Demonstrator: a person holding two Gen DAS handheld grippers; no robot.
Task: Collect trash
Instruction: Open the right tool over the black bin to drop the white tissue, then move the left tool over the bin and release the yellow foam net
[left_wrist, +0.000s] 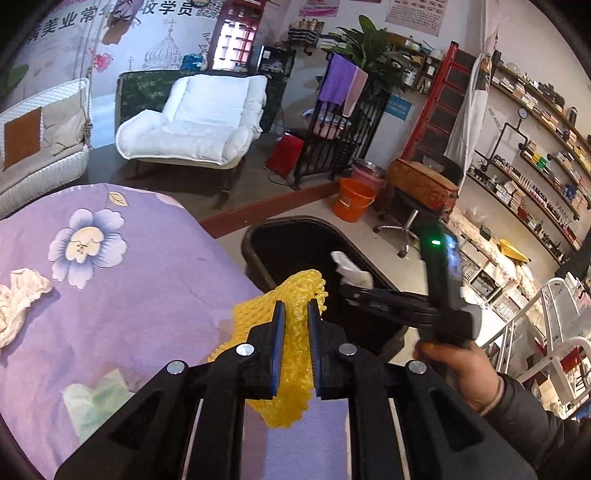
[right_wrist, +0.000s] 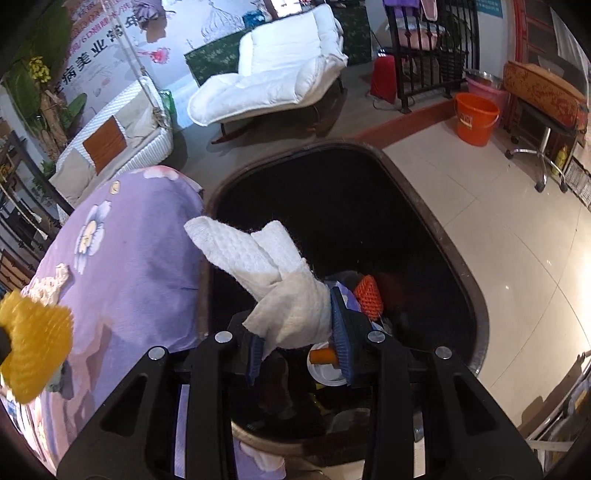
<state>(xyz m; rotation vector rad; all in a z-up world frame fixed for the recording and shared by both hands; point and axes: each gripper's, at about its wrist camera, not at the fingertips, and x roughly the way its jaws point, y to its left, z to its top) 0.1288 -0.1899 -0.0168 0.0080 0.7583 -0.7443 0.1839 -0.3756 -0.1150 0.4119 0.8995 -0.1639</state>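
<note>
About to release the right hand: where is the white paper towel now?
In the right wrist view, the white paper towel is clamped in the right gripper over the open black bin, just right of the purple tablecloth.

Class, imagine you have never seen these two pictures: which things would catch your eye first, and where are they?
The bright yellow foam net, pinched in the left gripper over the purple flowered cloth. Next, the white paper towel clamped in the right gripper above the dark bin, where an orange foam net lies among the trash. A crumpled white tissue remains on the cloth.
</note>
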